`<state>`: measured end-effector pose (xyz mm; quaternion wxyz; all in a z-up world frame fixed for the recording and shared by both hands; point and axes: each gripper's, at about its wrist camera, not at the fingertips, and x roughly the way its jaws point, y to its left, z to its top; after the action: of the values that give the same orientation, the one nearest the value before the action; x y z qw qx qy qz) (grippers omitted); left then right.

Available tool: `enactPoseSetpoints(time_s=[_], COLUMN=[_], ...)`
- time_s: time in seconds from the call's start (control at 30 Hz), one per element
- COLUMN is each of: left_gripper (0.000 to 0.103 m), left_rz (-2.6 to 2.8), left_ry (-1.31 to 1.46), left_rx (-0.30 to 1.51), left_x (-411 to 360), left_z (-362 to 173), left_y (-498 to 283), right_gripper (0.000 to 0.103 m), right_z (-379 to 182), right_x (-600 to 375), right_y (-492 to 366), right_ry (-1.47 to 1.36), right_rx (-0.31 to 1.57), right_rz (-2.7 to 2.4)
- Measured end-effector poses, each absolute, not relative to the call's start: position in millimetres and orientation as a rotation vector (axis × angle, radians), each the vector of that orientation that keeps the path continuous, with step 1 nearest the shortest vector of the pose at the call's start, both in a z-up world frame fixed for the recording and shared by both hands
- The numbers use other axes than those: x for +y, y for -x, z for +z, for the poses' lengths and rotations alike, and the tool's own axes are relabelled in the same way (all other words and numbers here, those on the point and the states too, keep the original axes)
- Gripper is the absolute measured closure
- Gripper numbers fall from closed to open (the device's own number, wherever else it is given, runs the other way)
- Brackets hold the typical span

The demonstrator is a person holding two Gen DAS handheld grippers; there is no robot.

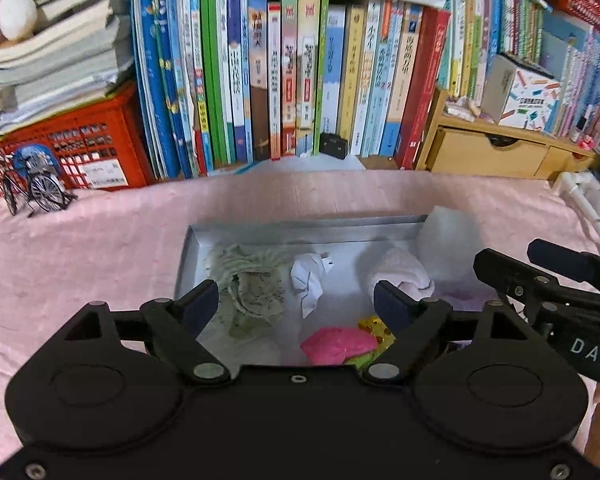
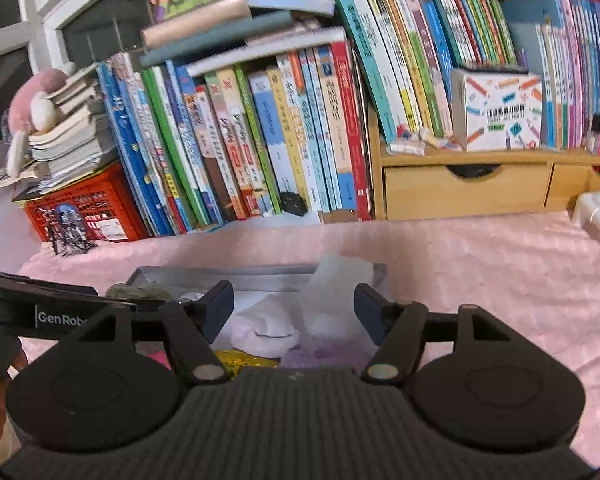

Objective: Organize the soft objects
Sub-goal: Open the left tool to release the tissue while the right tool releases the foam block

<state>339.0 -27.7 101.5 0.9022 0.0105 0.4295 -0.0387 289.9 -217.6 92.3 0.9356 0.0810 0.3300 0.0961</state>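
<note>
Both grippers open and empty above the tray of soft items.

Left gripper [image 1: 296, 300] and right gripper [image 2: 294, 310] hang over the tray [image 1: 300, 227] with jaws wide, nothing between the pads. In the tray: green cloth [image 1: 252, 292] at its left, crumpled tissue [image 1: 308, 282] at centre, pink sock [image 1: 404, 276] right of centre, white bag [image 1: 448, 236] at the far right corner, pink toy [image 1: 336, 344] at the near edge. All look light and limp; pinch each at a raised fold. The tray wall may obstruct low approaches. Books [image 1: 300, 72] and a crate [image 1: 72, 152] stand well behind the tray.
</note>
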Motion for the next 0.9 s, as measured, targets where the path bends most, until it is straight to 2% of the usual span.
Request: enactPoseSetpoints(time_s=[0.4, 0.9], left_gripper=[0.017, 0.015], left_rz=[-0.117, -0.176], left_ry=[-0.033, -0.049], left_rx=[0.769, 0.640], left_x=[-15, -1], left_z=[128, 136], left_y=[-276, -193], right_gripper=[0.018, 0.015], right_z=[118, 135], right_x=[-204, -194], right_y=[-237, -169], right_ry=[-0.081, -0.048], right_rx=[0.587, 0.475], right_rz=[0.244, 0.294])
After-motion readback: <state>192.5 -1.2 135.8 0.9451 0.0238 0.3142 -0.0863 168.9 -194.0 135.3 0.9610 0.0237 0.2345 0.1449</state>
